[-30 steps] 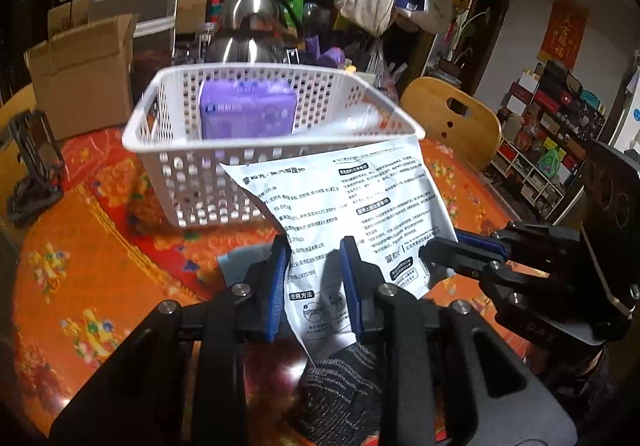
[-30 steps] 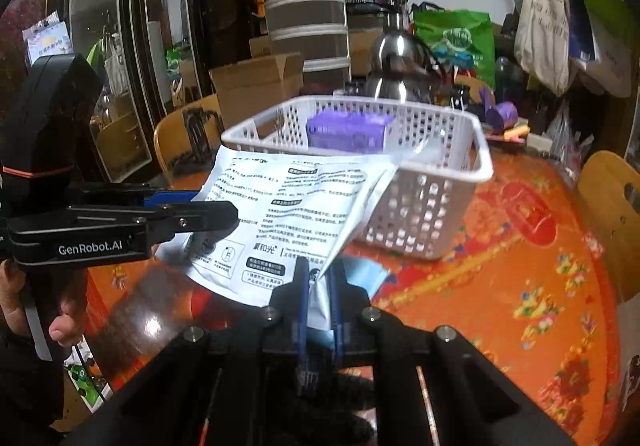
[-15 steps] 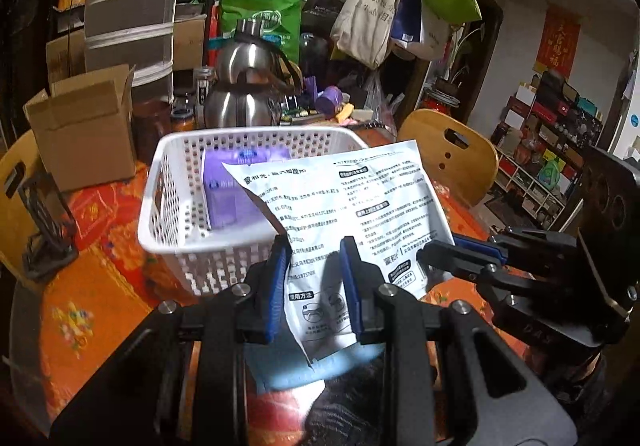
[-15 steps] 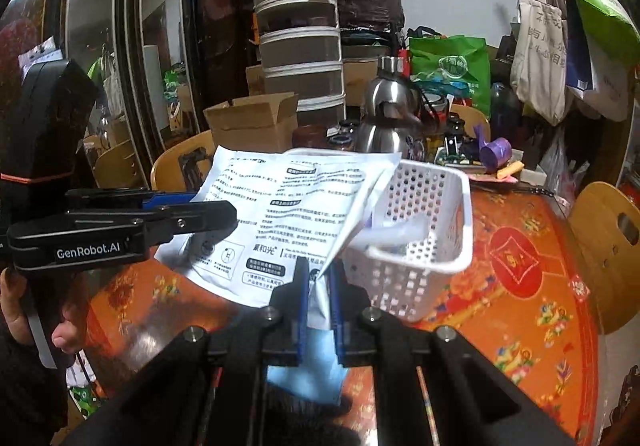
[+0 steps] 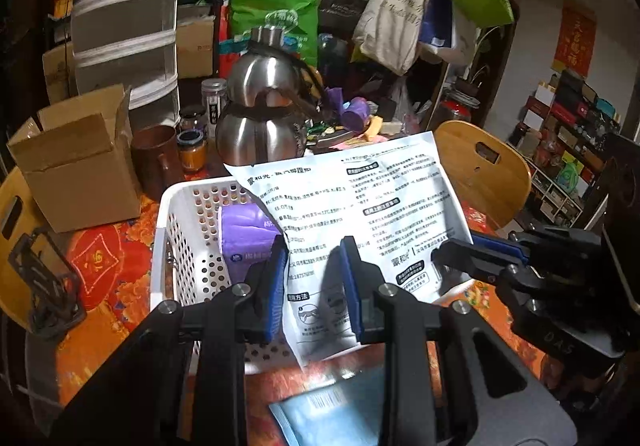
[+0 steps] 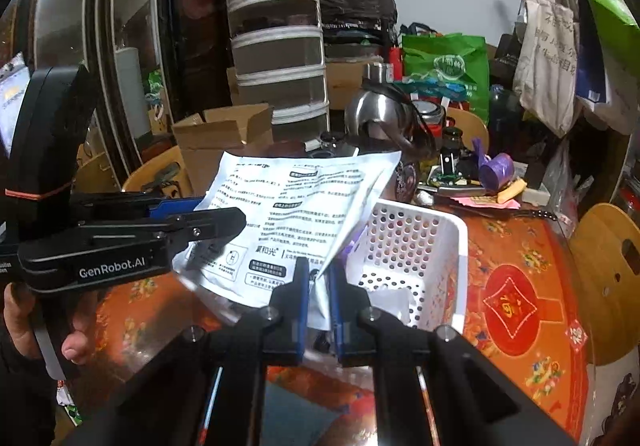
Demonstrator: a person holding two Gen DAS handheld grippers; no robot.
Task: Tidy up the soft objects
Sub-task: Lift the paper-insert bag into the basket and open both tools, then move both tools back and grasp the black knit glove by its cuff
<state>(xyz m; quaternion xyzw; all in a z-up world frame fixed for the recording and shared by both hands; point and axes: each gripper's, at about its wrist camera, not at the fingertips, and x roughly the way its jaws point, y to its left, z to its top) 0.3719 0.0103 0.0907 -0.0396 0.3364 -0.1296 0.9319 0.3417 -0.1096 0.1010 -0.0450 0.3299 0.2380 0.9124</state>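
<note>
White printed pouch [image 5: 360, 213] hangs over my perforated basket [image 5: 176, 230] | left gripper [image 5: 314, 286] spread, pouch edge between its fingers, squeeze unclear | right gripper [image 6: 319, 288] pinching pouch's corner | purple pack [image 5: 248, 234] inside basket.

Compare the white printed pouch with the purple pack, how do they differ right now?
The white printed pouch is flat, covered in black text, and held up over the basket by the right gripper; the purple pack is blocky, nearly plain, and already lies inside the basket. The pouch looks much broader than the pack. Both look like soft packaged goods.
</note>
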